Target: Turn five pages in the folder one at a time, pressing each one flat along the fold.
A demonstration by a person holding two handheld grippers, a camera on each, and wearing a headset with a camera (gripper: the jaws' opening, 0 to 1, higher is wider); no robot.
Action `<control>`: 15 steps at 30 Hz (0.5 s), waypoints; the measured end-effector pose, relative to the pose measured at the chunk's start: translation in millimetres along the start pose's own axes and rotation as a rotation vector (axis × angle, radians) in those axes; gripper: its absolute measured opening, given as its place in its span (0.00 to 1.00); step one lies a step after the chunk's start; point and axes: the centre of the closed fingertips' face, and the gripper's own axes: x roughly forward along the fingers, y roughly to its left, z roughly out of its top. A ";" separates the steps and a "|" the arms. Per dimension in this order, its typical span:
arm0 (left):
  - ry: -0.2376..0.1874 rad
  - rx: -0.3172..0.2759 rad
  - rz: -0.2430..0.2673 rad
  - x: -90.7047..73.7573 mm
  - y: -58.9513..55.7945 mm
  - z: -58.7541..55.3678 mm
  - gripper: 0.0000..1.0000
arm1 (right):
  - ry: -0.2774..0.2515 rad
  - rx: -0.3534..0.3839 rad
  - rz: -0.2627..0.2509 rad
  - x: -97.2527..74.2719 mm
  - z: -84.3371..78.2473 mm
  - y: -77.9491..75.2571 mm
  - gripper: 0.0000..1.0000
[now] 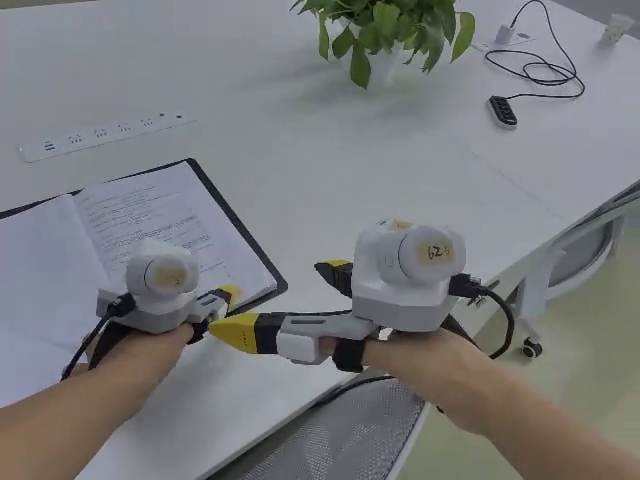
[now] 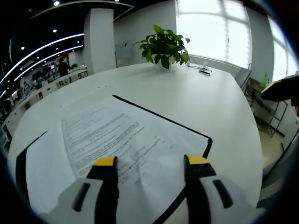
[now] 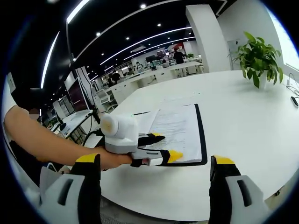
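White printed sheets lie open in the folder (image 1: 40,270), which rests flat on the table (image 1: 330,150) close to its near edge, black border showing round the right page (image 1: 150,225). My left gripper (image 2: 150,161) hangs over that page near the folder's near right corner, its yellow-tipped fingers (image 2: 106,184) spread apart with lines of print showing between them; I cannot tell whether the tips touch the paper. My left hand (image 1: 140,350) holds it from the folder's near side. My right gripper (image 3: 156,159) sits just off the folder's near right corner, beside the left one and pointing across towards it. Its fingers (image 3: 88,186) stand wide open, and in its own view the left gripper and the folder's corner lie between them. My right hand (image 1: 440,365) grips it out past the table edge, to the right of the folder. Just beyond the folder's far edge a white power strip (image 1: 100,135) lies on the table. Well beyond the folder, far to its right, stands a leafy green plant (image 1: 385,30), and past that a black cable (image 1: 535,70) loops on the table. Below the table edge, nearer me than the folder, is a mesh chair (image 1: 340,440).
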 end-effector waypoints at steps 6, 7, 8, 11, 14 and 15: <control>-0.045 0.000 0.007 -0.7 0.8 -1.0 0.56 | 0.008 0.007 -0.001 0.8 -3.2 -0.4 0.97; -0.050 -0.002 0.008 -0.7 1.0 -0.9 0.56 | 0.008 0.008 -0.001 0.9 -3.5 -0.4 0.97; -0.054 -0.006 0.010 -0.2 1.0 -1.0 0.56 | 0.009 0.007 0.000 1.0 -4.0 -0.1 0.97; -0.069 -0.015 0.014 -0.8 0.9 -1.3 0.55 | 0.014 0.010 -0.001 1.4 -5.3 -0.5 0.97; -0.081 -0.027 0.020 -0.9 1.6 -1.6 0.54 | 0.015 0.011 -0.002 2.0 -5.3 -0.8 0.97; -0.082 -0.028 0.019 -1.0 1.2 -1.4 0.54 | 0.015 0.010 -0.001 2.5 -5.1 -0.9 0.97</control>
